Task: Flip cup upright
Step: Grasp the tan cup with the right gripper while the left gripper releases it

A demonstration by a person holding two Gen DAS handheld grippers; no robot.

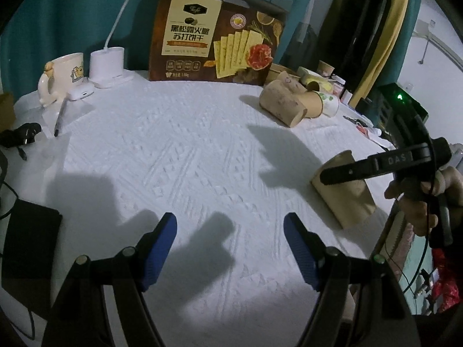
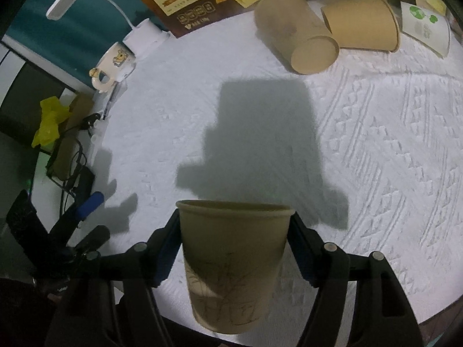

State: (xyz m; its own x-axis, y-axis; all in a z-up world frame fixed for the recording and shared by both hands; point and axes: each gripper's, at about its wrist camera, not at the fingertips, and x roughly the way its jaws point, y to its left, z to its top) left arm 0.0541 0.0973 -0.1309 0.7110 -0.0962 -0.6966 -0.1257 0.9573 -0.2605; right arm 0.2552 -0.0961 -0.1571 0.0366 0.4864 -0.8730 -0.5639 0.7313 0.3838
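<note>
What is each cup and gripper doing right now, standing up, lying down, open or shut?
Brown paper cup: mouth up, between the right gripper's fingers.
Right gripper: shut on the brown paper cup.
Left gripper: open, holding nothing.
Pile of paper cups: lying on their sides.
Mug: standing upright.
Cracker box: standing up, closed.

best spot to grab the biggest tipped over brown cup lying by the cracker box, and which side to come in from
Grip the tipped brown cup across its side wall near mid-length, pads on opposite flanks, coming from above. It lies on its side on the white cloth, flat base toward the camera, so the curved wall is exposed on top. Favour the box side: another brown cup crowds its other flank.
</note>
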